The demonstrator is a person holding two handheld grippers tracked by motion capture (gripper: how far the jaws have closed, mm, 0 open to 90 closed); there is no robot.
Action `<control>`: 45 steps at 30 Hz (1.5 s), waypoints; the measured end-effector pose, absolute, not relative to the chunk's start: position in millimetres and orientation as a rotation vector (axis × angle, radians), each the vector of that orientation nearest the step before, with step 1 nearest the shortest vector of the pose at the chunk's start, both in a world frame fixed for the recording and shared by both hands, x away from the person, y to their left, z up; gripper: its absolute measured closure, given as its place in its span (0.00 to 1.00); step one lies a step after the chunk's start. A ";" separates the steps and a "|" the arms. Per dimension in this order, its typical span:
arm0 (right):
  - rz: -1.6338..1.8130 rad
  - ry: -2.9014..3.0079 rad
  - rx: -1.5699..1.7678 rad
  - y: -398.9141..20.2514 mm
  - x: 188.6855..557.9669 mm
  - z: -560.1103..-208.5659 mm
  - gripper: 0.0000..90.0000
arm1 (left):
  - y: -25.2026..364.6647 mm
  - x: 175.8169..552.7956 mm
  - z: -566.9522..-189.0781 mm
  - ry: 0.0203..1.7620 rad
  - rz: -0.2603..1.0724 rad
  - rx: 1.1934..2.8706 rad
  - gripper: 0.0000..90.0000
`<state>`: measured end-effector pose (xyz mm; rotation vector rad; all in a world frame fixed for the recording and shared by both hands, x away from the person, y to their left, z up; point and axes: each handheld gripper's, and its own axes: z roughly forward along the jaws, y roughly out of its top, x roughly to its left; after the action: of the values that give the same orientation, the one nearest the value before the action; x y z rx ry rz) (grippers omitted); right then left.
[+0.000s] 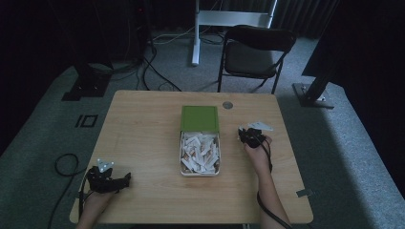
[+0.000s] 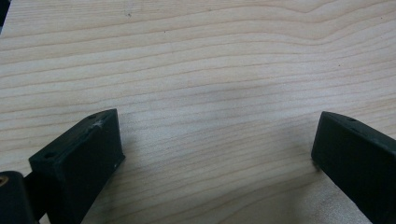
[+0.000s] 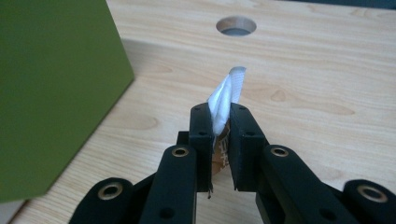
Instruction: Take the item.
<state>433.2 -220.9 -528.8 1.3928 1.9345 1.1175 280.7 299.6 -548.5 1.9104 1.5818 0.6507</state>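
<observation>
One small white paper sachet [image 3: 225,100] pinched in right gripper [image 3: 219,122] near table's [image 1: 143,124] far edge | light, limp, crushable; gripped at end | left gripper [image 2: 217,154] wide open, empty

Right tool [image 3: 219,122] pinches a white sachet [image 3: 226,95] beside the green lid [image 3: 51,88].

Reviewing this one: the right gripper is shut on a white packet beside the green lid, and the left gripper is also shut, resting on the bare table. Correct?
Not quite. The left gripper is open: the left gripper view shows its jaws wide apart with only bare table between them. The rest holds: the right gripper is shut on a white packet beside the green lid.
</observation>
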 end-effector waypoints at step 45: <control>1.091 1.952 1.453 -264.4 403.1 -539.6 0.29 | 299.5 280.7 -548.5 1.582 0.651 1.910 0.03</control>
<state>403.1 -264.4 -539.6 1.4534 1.9522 1.0906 280.7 299.5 -548.5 1.9097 1.5822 0.6506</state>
